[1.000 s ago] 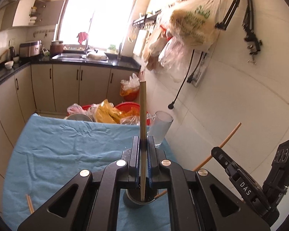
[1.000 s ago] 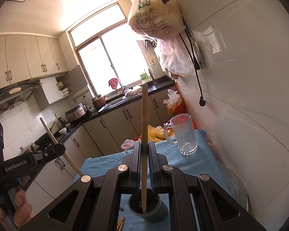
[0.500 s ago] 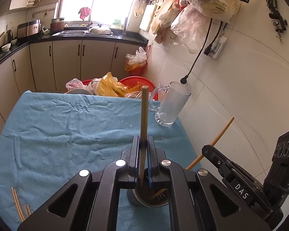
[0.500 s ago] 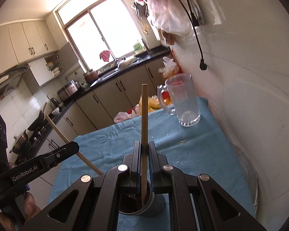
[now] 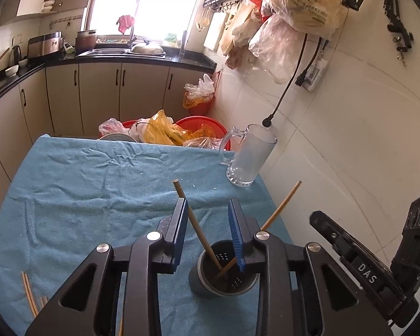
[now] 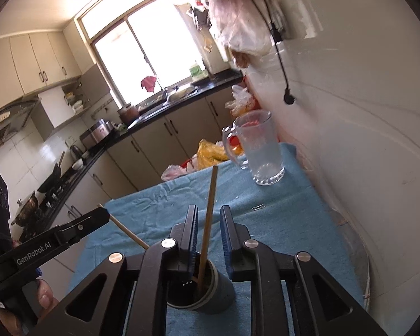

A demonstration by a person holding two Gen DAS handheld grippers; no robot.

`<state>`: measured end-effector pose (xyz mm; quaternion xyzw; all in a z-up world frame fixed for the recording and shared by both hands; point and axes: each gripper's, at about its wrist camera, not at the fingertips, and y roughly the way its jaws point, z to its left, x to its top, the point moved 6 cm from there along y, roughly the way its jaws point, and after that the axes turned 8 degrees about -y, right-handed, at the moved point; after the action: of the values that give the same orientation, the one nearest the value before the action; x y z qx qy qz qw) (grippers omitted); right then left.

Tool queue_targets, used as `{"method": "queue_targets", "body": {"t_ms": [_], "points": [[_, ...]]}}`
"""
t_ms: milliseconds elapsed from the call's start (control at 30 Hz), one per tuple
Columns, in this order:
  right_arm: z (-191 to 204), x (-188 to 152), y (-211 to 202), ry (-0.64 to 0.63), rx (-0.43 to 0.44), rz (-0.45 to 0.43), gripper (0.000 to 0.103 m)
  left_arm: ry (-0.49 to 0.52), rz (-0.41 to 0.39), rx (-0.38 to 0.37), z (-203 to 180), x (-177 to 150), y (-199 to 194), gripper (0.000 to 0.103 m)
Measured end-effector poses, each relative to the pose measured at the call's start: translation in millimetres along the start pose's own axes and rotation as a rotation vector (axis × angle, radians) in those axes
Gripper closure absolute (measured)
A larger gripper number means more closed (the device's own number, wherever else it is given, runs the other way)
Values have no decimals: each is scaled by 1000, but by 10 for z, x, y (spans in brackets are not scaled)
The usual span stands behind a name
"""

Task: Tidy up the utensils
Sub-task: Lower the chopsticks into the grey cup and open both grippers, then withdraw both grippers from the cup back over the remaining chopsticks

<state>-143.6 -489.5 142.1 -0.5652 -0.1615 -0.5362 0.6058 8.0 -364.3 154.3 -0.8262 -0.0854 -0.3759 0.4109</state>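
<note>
Kitchen surface under blue cloth (image 5: 84, 184): dark holder cup (image 5: 224, 277) stood near its front edge, two chopsticks leaning inside it, one (image 5: 194, 221) left, one (image 5: 280, 210) right. Left gripper (image 5: 208, 229) and right gripper (image 6: 208, 233) hung over the cup, jaws spread, gripping nothing, likely just letting go. Loose chopsticks (image 5: 28, 291) lay far left. Glass mug (image 5: 250, 154) stood beyond. Writing: "DAS", "GenRobot.AI"
</note>
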Motion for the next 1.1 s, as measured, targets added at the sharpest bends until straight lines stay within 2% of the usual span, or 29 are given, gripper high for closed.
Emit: {"method": "queue_targets", "body": {"t_ms": [133, 200, 333, 400, 467, 667, 867, 1000, 1100], "points": [[44, -112, -277, -6, 8, -24, 84, 7, -47, -2, 46, -47, -317, 65], [117, -219, -370, -14, 31, -17, 83, 10, -63, 4, 86, -104, -467, 64], [351, -538, -456, -44, 85, 37, 81, 27, -77, 23, 215, -305, -765, 63], [473, -723, -454, -58, 109, 73, 77, 22, -74, 39, 339, -442, -890, 63], [596, -921, -430, -70, 132, 112, 77, 10, -60, 61, 510, -602, -981, 63], [820, -1512, -224, -84, 174, 259, 77, -74, 4, 149, 1237, -1124, -1188, 63], [932, -1964, -146, -103, 168, 346, 77, -185, 80, 254, 2095, -1689, -1328, 63], [996, -2176, -123, -123, 154, 379, 77, -276, 135, 283, 2585, -1926, -1342, 63], [1035, -2250, -121, -121, 154, 392, 77, -332, 165, 305, 2839, -1968, -1262, 63]]}}
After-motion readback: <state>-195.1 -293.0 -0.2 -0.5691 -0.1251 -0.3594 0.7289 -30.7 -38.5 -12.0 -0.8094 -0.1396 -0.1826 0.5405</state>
